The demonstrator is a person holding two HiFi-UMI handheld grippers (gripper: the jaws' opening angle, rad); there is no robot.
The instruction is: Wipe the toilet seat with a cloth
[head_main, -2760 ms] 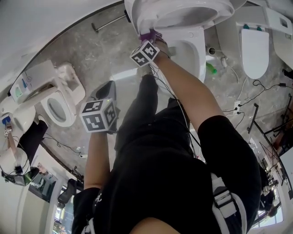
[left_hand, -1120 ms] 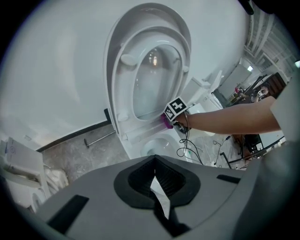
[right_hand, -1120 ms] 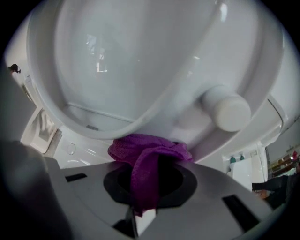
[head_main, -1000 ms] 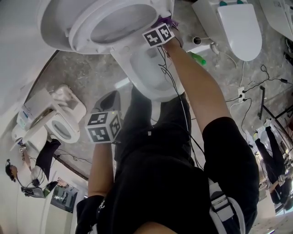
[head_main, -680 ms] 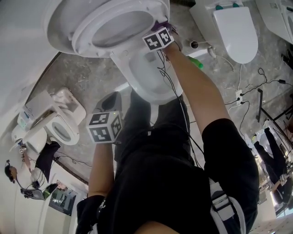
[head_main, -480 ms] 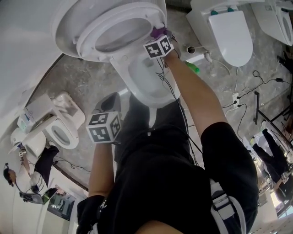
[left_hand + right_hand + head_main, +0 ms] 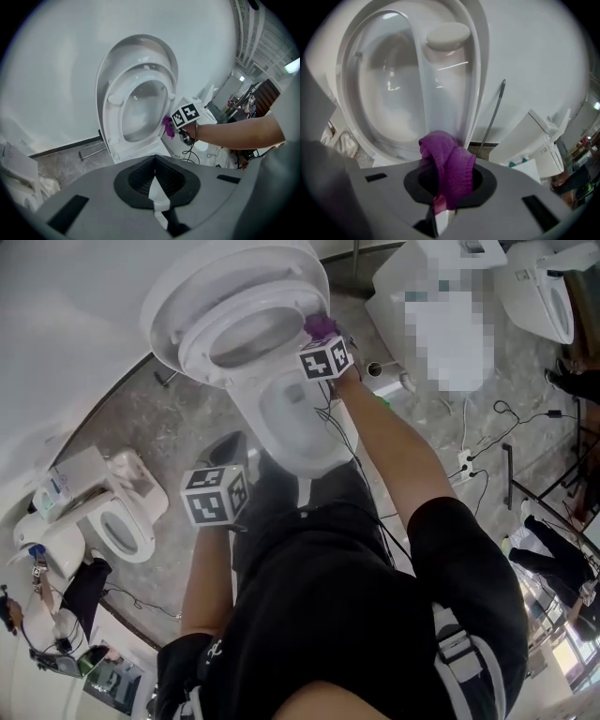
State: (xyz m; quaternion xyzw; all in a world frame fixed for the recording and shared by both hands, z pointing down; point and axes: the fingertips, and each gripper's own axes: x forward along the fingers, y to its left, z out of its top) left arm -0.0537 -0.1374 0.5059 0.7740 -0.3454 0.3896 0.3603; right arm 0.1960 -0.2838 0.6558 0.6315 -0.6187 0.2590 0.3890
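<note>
- Gripping a purple cloth (image 7: pixel 447 164), the right hand-held gripper (image 7: pixel 440 213) has its jaws clamped on the fabric, which bunches up above them.
- The cloth sits at the right edge of the raised toilet seat (image 7: pixel 112 117) (tipped up against its lid (image 7: pixel 136 44)).
- The bowl (image 7: pixel 291 418) lies uncovered below.
- Left hand-held gripper (image 7: pixel 158 211): jaws together, nothing between them, well apart from the toilet, over grey floor (image 7: pixel 178 418).
</note>
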